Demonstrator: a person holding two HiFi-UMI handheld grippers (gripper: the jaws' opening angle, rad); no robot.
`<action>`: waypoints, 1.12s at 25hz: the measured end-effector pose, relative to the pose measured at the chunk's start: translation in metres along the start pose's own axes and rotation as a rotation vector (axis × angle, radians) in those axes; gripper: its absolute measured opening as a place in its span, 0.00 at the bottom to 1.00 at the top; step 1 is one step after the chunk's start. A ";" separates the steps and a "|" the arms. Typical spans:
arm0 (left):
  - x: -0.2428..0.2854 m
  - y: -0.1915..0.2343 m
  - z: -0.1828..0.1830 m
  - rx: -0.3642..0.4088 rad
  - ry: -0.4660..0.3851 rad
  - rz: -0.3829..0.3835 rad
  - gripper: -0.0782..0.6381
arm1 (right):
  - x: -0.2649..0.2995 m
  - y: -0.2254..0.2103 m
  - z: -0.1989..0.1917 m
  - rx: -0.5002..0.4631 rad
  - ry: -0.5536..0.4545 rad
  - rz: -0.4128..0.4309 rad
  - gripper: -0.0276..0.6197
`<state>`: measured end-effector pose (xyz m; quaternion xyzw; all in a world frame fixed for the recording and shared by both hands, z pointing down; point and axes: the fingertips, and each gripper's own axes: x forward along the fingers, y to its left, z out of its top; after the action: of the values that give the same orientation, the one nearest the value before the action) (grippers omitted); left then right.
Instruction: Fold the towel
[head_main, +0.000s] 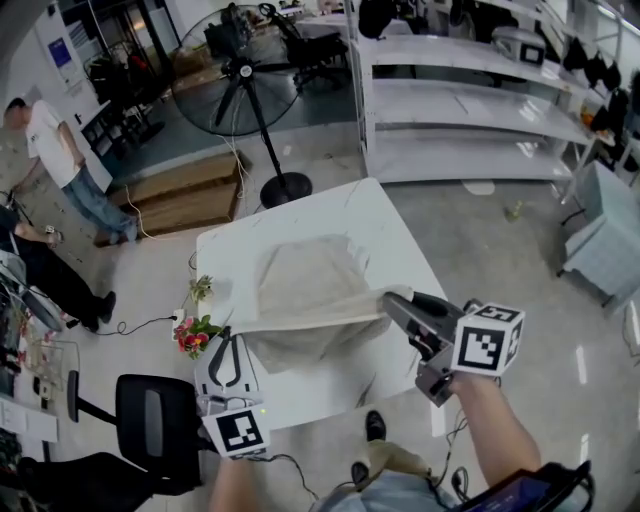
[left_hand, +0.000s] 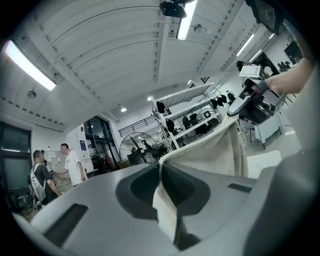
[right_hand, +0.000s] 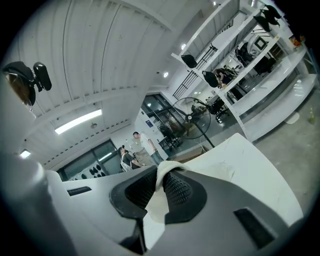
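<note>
A beige towel (head_main: 305, 285) lies on the white table (head_main: 385, 225). Its near edge is raised and stretched taut between my two grippers. My left gripper (head_main: 227, 338) is at the table's near left and shut on the towel's left corner. In the left gripper view a fold of towel (left_hand: 164, 205) is pinched between the jaws of that gripper (left_hand: 161, 172), and the cloth runs off to the right gripper (left_hand: 252, 102). My right gripper (head_main: 392, 300) is shut on the other corner. The right gripper view shows towel (right_hand: 157, 197) clamped in the ribbed pads of that gripper (right_hand: 161, 176).
A tall standing fan (head_main: 245, 75) stands beyond the table, with a wooden platform (head_main: 185, 190) and white shelving (head_main: 470, 110) nearby. A black chair (head_main: 155, 420) and flowers (head_main: 195, 335) are at the near left. People (head_main: 60, 160) stand far left.
</note>
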<state>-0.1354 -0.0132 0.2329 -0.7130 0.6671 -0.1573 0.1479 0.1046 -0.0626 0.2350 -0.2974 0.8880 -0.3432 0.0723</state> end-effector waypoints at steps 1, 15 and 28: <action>0.011 0.002 -0.001 0.004 0.007 0.008 0.14 | 0.007 -0.006 0.006 0.002 -0.001 0.007 0.12; 0.123 0.021 -0.019 0.028 0.086 0.075 0.14 | 0.085 -0.080 0.051 0.050 0.028 0.025 0.12; 0.229 0.012 -0.132 -0.015 0.266 -0.017 0.14 | 0.167 -0.180 0.021 0.123 0.120 -0.124 0.12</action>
<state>-0.1876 -0.2429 0.3536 -0.6925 0.6760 -0.2465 0.0514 0.0624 -0.2766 0.3491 -0.3259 0.8479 -0.4179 0.0156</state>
